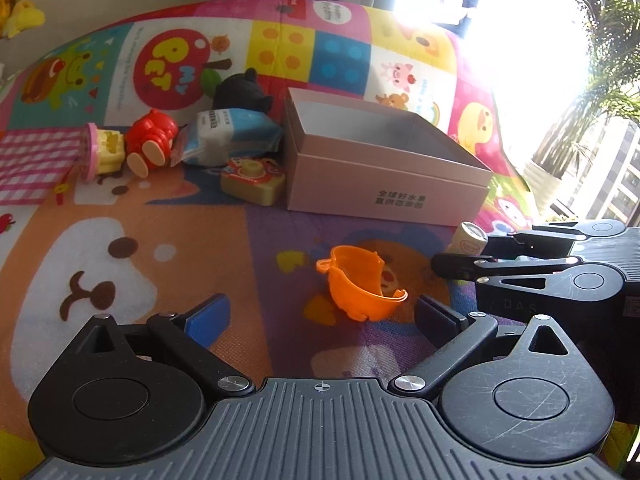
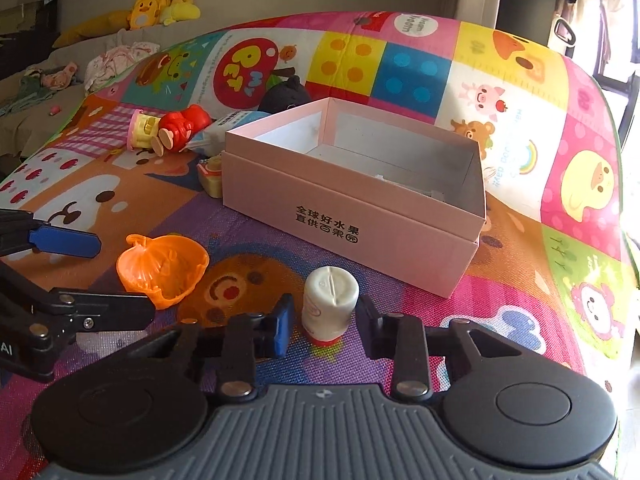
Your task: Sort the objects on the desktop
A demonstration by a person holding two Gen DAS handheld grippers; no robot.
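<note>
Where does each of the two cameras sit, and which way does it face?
Left wrist: sits on the left gripper, looking forward and down at the orange cup between its wide-open fingers; the right gripper enters from the right.
Right wrist: sits on the right gripper, looking down at the white bottle between its fingers; the left gripper shows at left.
Shared: cup, bottle, pink box, play mat.

Cartoon play mat (image 2: 520, 128) carries pink box (image 2: 360, 216), orange cup (image 2: 164, 272), white bottle (image 2: 330, 304), toys.

Cup (image 2: 162, 272) left of bottle (image 2: 330, 304), box (image 2: 352, 216) behind
</note>
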